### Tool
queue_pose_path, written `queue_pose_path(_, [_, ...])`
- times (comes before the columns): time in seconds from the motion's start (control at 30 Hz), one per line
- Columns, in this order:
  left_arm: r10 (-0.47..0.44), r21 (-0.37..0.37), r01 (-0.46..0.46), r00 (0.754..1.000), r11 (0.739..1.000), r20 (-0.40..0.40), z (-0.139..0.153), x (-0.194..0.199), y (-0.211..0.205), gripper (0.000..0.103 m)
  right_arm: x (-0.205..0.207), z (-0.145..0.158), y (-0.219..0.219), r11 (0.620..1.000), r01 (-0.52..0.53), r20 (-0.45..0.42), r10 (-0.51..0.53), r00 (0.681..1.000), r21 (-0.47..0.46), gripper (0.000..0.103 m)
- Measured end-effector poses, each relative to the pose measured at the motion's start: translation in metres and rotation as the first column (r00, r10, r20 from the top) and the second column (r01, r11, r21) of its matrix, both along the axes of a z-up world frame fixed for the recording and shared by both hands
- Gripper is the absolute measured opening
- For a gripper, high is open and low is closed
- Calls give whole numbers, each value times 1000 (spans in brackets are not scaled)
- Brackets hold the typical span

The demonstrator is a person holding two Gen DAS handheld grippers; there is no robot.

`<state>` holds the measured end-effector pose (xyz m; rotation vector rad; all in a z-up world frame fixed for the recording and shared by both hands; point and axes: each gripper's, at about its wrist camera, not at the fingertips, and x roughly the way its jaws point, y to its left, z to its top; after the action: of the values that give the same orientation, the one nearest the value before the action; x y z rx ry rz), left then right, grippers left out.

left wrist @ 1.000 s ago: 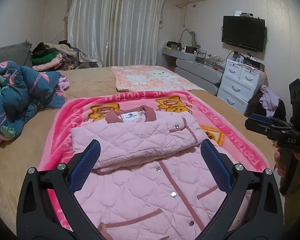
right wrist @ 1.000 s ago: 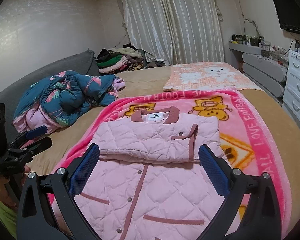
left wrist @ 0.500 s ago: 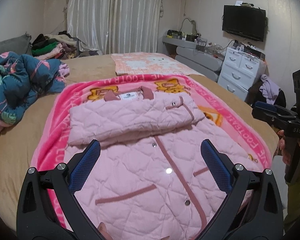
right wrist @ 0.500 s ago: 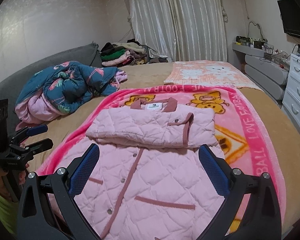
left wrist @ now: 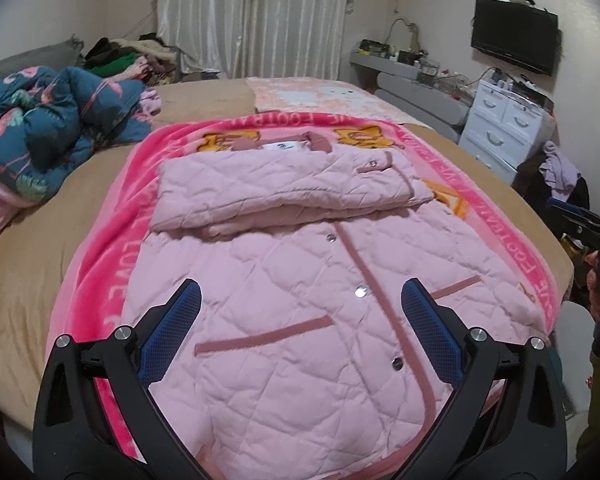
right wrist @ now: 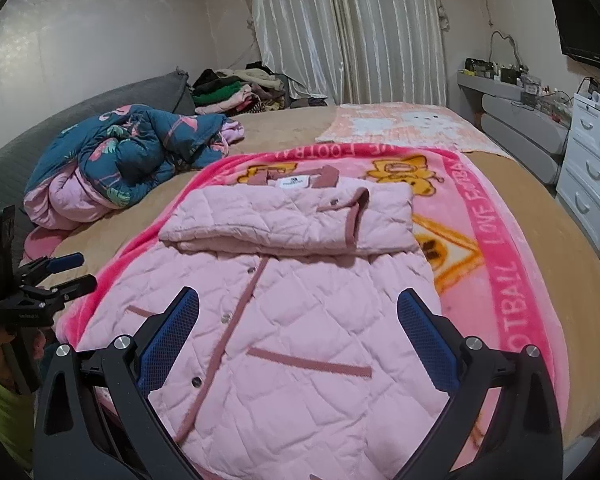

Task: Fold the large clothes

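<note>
Lengthwise, the quilted pink jacket (left wrist: 300, 280) is laid on a fleecy pink blanket (right wrist: 500, 272) on the bed (right wrist: 560, 240), collar away from the cameras, hem nearest. Its sleeves seem folded into a padded band (right wrist: 292, 224) across the chest. Both the left tongs (left wrist: 300, 312) and the right tongs (right wrist: 298, 316) are held spread wide above the hem, gripping nothing.
</note>
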<state>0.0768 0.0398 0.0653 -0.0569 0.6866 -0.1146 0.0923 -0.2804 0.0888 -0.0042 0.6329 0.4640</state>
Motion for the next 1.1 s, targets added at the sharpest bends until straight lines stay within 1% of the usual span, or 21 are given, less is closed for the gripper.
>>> queue_pose_path(0.17, [37,35,-38,999,999,11,-9,-9,6,94,-6,-15,-4,1000,-2,-20,1,1000,-16,99])
queue_pose_path(0.4, [85,22,-85,996,996,-29,-28,-16,23,94,-11,-35,-10,1000,4,-55,-5,998,-20,99])
queue_pose_path(0.5, [94,17,-93,994,995,-53,-39,-22,29,94,-11,-41,-11,1000,5,-69,-7,998,-23,99])
queue_pose_path(0.6, [100,30,-98,993,995,-69,-48,-27,31,94,-12,-47,-10,999,1,-80,-3,997,-32,99])
queue_pose_path(0.7, [112,17,-111,990,994,-83,-54,-30,37,94,-13,-51,-11,999,2,-85,-5,996,-38,99])
queue_pose_path(0.93, [161,20,-160,979,987,-123,-69,-36,56,94,-14,-60,-18,999,10,-103,-14,995,-43,99])
queue_pose_path(1.1, [206,26,-205,966,978,-156,-82,-41,74,94,-15,-69,-26,998,25,-120,-32,992,-60,99])
